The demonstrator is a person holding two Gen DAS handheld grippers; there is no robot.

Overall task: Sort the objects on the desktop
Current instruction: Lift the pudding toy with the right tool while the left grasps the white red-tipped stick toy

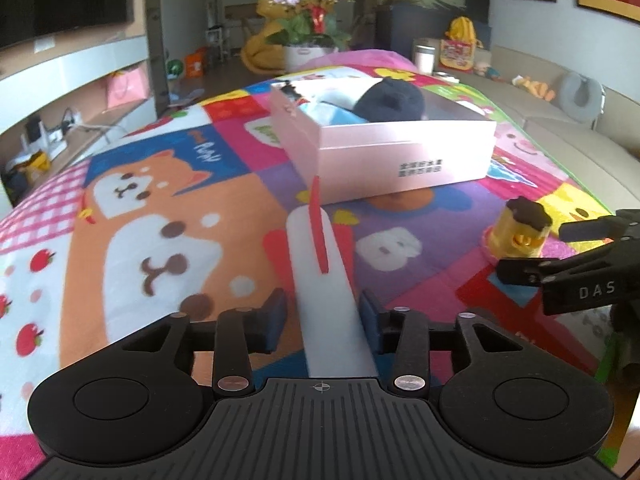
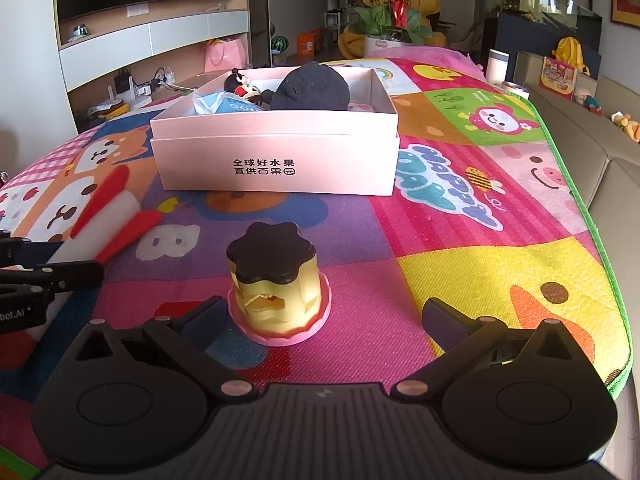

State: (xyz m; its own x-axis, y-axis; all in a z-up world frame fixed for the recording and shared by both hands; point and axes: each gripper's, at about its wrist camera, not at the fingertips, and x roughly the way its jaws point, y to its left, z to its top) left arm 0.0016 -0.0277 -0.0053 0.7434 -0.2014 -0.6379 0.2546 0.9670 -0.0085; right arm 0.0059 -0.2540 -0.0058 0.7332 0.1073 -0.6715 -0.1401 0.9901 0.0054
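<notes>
My left gripper (image 1: 322, 316) is shut on a white and red foam piece (image 1: 326, 280) that points toward the pink box (image 1: 400, 160). The piece also shows in the right wrist view (image 2: 112, 216). The box (image 2: 276, 168) holds a dark round lump (image 2: 310, 86), a small doll (image 2: 240, 84) and a blue packet (image 2: 224, 104). My right gripper (image 2: 324, 320) is open, its fingers either side of a yellow pudding toy (image 2: 276, 280) with a dark brown top and pink base. The toy stands on the mat. In the left wrist view the right gripper (image 1: 532, 252) flanks the toy (image 1: 516, 232).
A colourful cartoon play mat (image 2: 460, 240) covers the surface, with its green edge (image 2: 600, 240) at the right. A beige sofa (image 2: 616, 160) lies beyond that edge. A flower pot (image 2: 388, 12) stands behind the box. A TV shelf (image 2: 140, 40) is at the left.
</notes>
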